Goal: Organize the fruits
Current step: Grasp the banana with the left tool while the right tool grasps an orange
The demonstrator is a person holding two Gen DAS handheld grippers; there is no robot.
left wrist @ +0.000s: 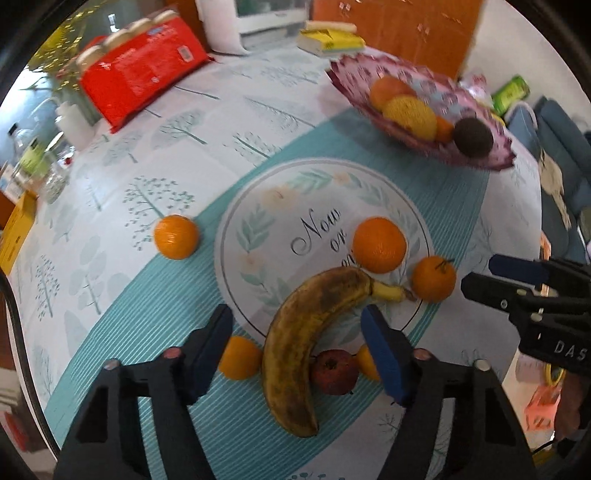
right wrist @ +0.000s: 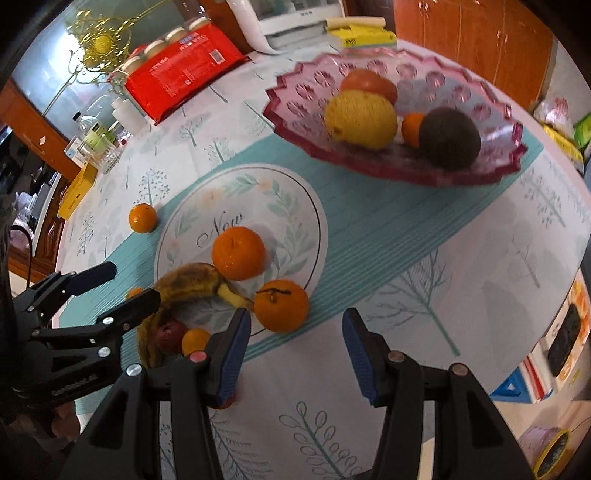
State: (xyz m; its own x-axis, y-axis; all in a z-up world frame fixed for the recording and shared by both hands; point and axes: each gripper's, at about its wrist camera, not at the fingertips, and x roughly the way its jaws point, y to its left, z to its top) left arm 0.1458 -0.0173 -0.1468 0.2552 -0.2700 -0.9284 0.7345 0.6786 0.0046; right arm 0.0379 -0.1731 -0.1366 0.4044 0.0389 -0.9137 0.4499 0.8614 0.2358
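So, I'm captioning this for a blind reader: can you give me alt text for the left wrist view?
The left tool, open, hangs over a brown-spotted banana on a teal placemat, with oranges and a small red fruit around it. Farther back, a pink bowl holds more fruit; the right tool enters at right.

Red packet (left wrist: pixel 142 64); yellow book (right wrist: pixel 360 35)

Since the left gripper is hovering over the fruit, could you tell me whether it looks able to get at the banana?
Probably yes: the left gripper stands open right above the banana, its fingers on either side, with nothing covering it. A small dark red fruit lies beside the banana.
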